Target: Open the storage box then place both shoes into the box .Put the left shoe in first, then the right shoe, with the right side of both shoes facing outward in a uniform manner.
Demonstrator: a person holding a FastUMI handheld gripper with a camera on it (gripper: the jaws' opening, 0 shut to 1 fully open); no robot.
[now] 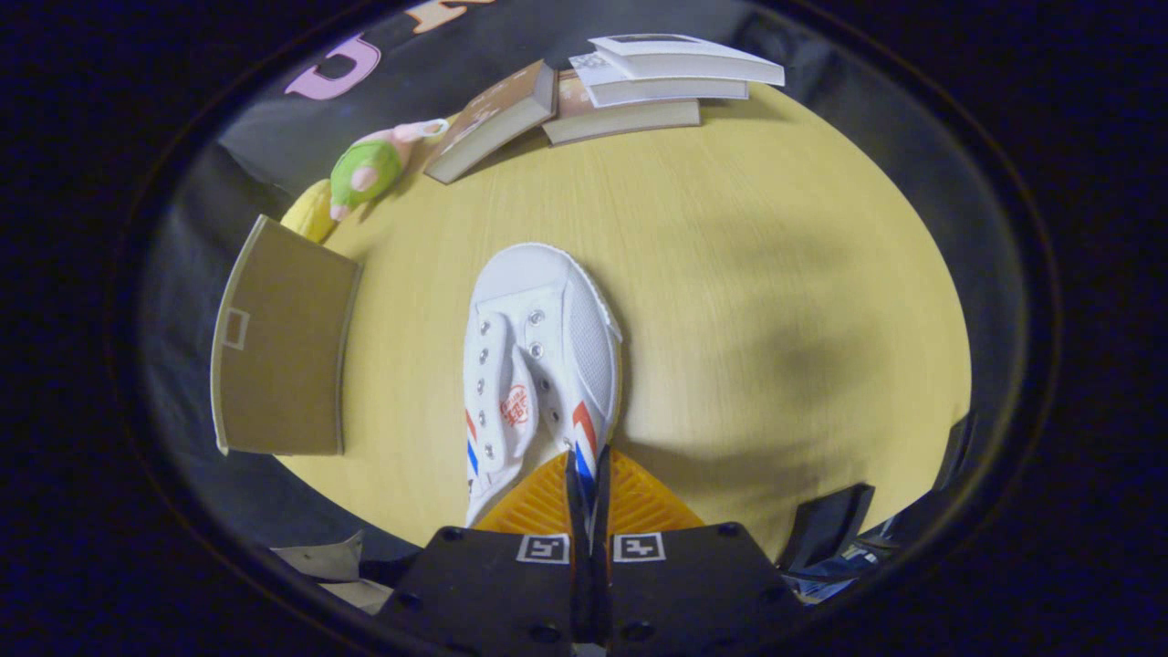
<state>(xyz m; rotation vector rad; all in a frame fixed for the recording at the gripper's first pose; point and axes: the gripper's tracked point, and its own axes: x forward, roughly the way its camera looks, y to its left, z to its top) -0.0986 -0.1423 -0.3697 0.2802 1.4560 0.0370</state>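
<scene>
A white canvas shoe [538,347] with red and blue side stripes and a red stamp on its tongue points its toe away from me, over the yellow wooden table [776,274]. My gripper [587,461] is shut on the shoe's right side wall near the opening, both fingers pressed together on the fabric. The shoe's heel is hidden behind the fingers. Left of the shoe stands a brown cardboard panel [283,351] of the storage box, with a small pale rectangle on it; the inside of the box is hidden.
Several books [630,91] lie stacked and leaning at the table's far edge. A green and pink soft toy [370,169] and a yellow object [310,212] sit beyond the box panel. Dark objects [826,525] stand near the table's front right edge.
</scene>
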